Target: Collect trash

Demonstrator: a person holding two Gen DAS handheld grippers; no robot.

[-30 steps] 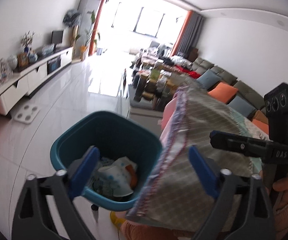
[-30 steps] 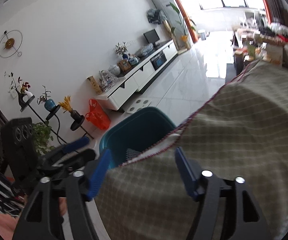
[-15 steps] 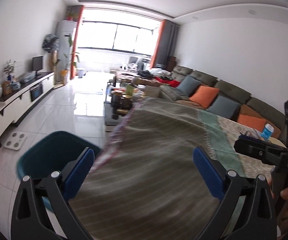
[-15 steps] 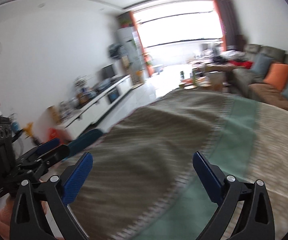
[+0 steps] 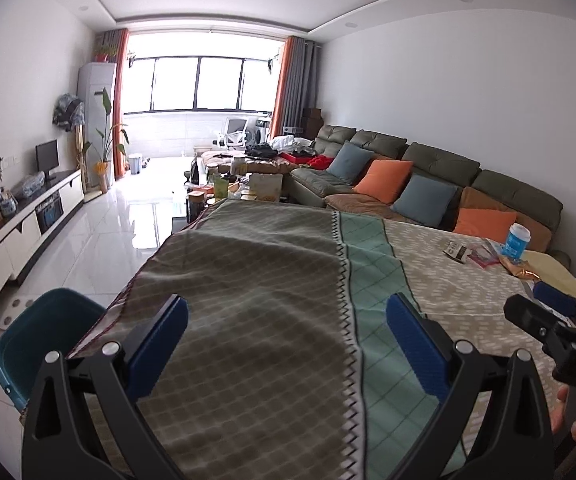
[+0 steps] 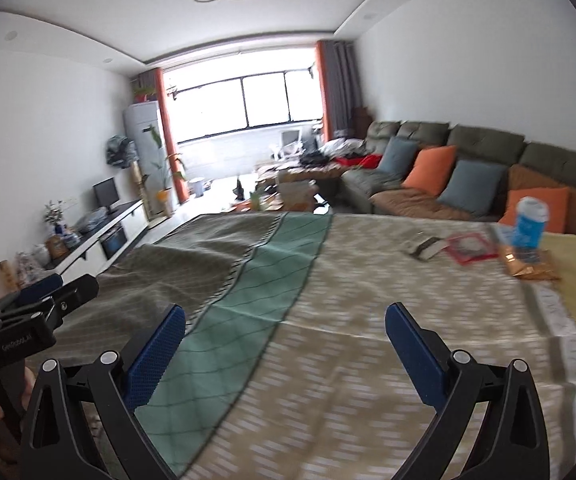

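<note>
Both grippers hover over a table covered by a patterned cloth [image 5: 271, 280]. My left gripper [image 5: 285, 334] is open and empty above the olive part of the cloth. My right gripper [image 6: 283, 344] is open and empty above the beige part [image 6: 368, 300]. A teal trash bin [image 5: 43, 332] stands on the floor at the table's left edge. On the table's far right lie a blue-labelled cup [image 6: 530, 222], a golden wrapper [image 6: 528, 266], a red packet [image 6: 470, 248] and a small dark box [image 6: 428, 247]. They also show in the left wrist view, the cup [image 5: 516, 240] among them.
A green sofa with orange and blue cushions [image 5: 408, 184] runs along the right wall. A cluttered coffee table [image 5: 239, 184] stands beyond the table. A white TV cabinet [image 5: 19, 228] lines the left wall, with glossy tiled floor [image 5: 99, 232] between.
Both grippers swung up and right, away from the bin, to face across the table. The bin's contents have gone out of view and the trash at the far right has come into view.
</note>
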